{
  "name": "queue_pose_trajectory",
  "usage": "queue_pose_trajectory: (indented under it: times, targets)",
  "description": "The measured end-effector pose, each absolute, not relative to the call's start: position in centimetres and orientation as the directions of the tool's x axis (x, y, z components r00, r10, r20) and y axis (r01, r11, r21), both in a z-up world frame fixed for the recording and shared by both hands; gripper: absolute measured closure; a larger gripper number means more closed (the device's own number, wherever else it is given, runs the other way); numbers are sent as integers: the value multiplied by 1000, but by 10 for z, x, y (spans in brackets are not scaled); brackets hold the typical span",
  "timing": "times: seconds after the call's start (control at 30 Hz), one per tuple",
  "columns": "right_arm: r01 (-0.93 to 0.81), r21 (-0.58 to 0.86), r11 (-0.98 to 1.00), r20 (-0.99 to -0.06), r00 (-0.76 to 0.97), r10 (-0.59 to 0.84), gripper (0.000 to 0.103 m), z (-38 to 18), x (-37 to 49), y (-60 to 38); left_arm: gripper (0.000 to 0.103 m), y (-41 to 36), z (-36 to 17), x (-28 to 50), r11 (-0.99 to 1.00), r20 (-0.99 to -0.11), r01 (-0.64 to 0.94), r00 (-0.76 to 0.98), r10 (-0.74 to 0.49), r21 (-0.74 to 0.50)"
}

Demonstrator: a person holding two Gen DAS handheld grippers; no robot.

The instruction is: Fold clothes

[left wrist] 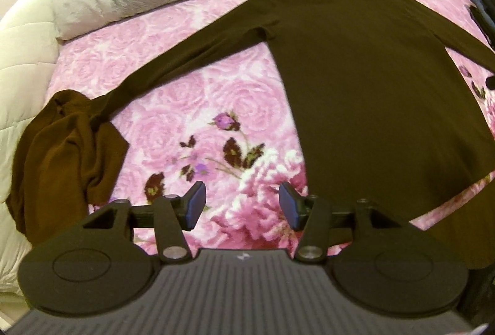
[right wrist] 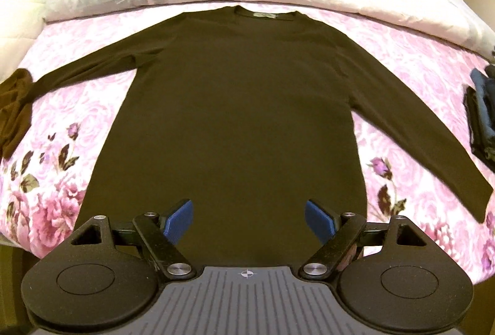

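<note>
Dark long-sleeved shirt is lying flat, unfolded, on the bed, sleeves spreading left and right. Left claw and right claw are hovering spread, gripping nothing; folding calls for pinching a sleeve.

sweater: right sleeve cut by my left cam's edge, hem behind my left gripper body | neck label: too small to read | dark clothes stack: clipped at right edge, item count unclear | brown garment: crumpled, type unclear | left sleeve cuff: lost against it
</note>
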State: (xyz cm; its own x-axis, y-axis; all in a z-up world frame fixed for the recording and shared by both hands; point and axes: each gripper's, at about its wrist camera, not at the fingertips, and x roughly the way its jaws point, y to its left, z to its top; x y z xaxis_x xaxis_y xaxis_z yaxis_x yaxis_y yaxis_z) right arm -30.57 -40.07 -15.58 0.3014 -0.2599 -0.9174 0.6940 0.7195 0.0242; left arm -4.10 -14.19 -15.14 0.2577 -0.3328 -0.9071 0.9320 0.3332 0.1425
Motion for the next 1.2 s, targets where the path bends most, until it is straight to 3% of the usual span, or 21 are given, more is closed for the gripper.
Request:
queue_pose_trajectory:
  times: [0.2,0.4,0.83,0.87,0.93,0.97,1.03,1.2]
  targets:
    - [651,37,759,-913,331,-239,21,-157,-280,-394,52,-135,-154,-11,336,-902,924,291,-318,180]
    - [590,39,807,-908,357,-217,21,-164,-220,-379,52,-143,-164,71,291,-887,929,321,-331,228]
    - [540,13,842,-902,369,-223,20,-210,-18,-341,53,-228,-280,275,-121,-891,925,304,-338,361]
    - [527,6,850,-905,364,-219,21,-216,-7,-338,56,-233,-292,283,-156,-894,918,297,-337,364]
    - [514,-5,858,-916,342,-210,21,-230,13,-334,75,-240,-308,296,-210,-908,913,273,-319,349]
    - [514,-6,858,-920,334,-207,21,-235,19,-332,101,-242,-312,301,-227,-919,916,259,-298,332]
    - [518,-4,855,-925,323,-200,20,-242,29,-331,103,-242,-308,309,-239,-941,933,204,-269,270]
    - [525,6,851,-924,329,-196,20,-242,47,-334,103,-242,-238,344,-112,-964,993,-74,-257,-46]
